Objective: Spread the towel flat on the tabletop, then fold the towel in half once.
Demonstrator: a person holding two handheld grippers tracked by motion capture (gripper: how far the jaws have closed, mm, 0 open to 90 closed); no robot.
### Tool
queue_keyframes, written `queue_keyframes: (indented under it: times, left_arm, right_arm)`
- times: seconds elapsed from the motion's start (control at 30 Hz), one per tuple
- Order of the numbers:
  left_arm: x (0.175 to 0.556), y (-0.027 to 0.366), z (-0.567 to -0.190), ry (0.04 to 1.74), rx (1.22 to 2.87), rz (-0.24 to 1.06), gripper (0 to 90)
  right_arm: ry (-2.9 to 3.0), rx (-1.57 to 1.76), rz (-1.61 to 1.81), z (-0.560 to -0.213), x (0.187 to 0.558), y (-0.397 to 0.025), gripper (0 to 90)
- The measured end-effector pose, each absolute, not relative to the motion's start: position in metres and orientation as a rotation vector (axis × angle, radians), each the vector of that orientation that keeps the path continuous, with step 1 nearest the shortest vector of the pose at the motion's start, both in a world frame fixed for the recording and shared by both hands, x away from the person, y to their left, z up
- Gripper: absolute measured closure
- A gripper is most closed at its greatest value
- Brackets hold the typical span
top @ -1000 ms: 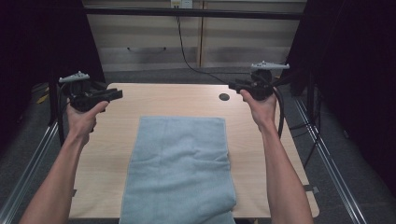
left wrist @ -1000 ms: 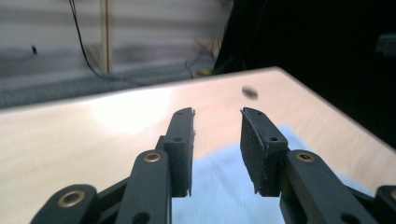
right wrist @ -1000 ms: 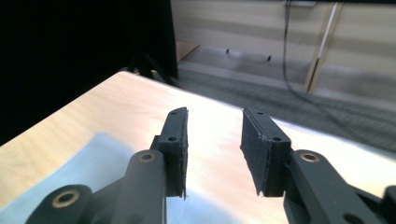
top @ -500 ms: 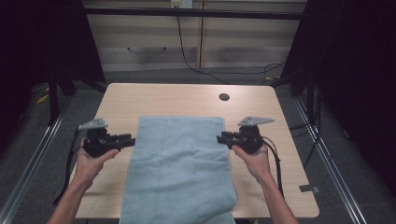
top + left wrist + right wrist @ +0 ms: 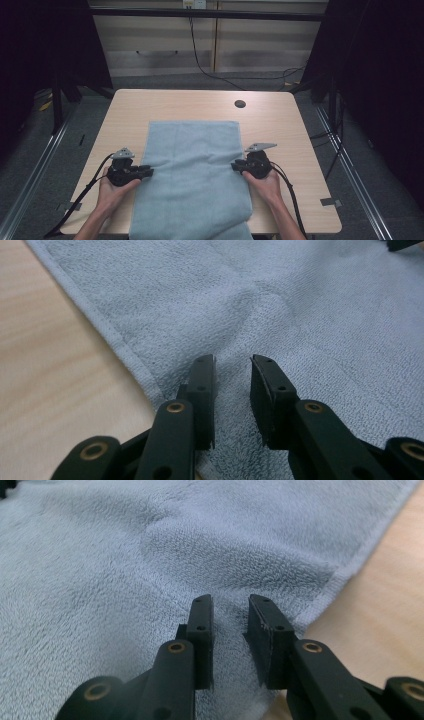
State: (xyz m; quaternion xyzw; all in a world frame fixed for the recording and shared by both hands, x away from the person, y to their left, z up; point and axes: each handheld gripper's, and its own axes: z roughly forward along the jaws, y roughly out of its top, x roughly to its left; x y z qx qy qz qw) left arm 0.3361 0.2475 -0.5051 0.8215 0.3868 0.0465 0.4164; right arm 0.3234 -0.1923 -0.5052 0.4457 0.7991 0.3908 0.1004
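Observation:
A light blue towel (image 5: 192,175) lies flat on the wooden table (image 5: 175,102), its near end hanging over the front edge. My left gripper (image 5: 148,171) rests at the towel's left edge, and my right gripper (image 5: 234,166) at its right edge. In the left gripper view the towel (image 5: 280,315) lies under the left gripper (image 5: 232,362), whose jaws stand slightly apart just inside the hem. In the right gripper view the right gripper (image 5: 230,602) hovers over the towel (image 5: 125,565) near its hem, jaws also apart with nothing pinched between them.
A dark round hole (image 5: 240,104) sits in the table's far right part. Metal rails run along both sides of the table, and cables (image 5: 200,55) hang down behind it in front of pale cabinets.
Both hands have come down from the table's far corners toward me. The grippers now sit low at the towel's left and right edges. The towel has not moved.

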Motion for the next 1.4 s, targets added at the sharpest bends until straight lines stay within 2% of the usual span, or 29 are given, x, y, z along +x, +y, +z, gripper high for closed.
queue_keyframes:
  times: [0.27, 0.43, 0.5, 0.57, 0.83, 0.97, 1.23, 1.4]
  left_arm:
    - [0.357, 0.227, -0.509, 0.974, 2.033, 0.18, 72.0]
    - [0.366, 0.229, -0.511, 1.0, 2.003, 0.13, 72.4]
    - [0.364, 0.231, -0.51, 1.009, 1.989, 0.088, 66.1]
    - [0.363, 0.232, -0.508, 1.007, 1.985, 0.073, 60.9]
    - [0.352, 0.248, -0.483, 0.964, 1.934, 0.089, 56.0]
    - [0.346, 0.259, -0.486, 0.982, 1.906, 0.086, 55.9]
    - [0.348, 0.254, -0.495, 1.001, 1.975, 0.11, 58.4]
    - [0.348, 0.246, -0.504, 1.005, 2.044, 0.142, 55.9]
  right_arm:
    - [2.283, 1.373, 1.13, -0.507, 0.349, -0.206, 75.1]
    - [2.263, 1.401, 1.105, -0.506, 0.351, -0.217, 73.7]
    - [2.264, 1.395, 1.099, -0.505, 0.35, -0.215, 67.3]
    - [2.269, 1.395, 1.089, -0.504, 0.347, -0.213, 65.6]
    - [2.197, 1.329, 1.23, -0.482, 0.331, -0.218, 64.2]
    - [2.181, 1.344, 1.255, -0.485, 0.328, -0.222, 64.0]
    - [2.223, 1.349, 1.233, -0.496, 0.328, -0.215, 64.1]
    - [2.246, 1.342, 1.195, -0.501, 0.331, -0.21, 60.3]
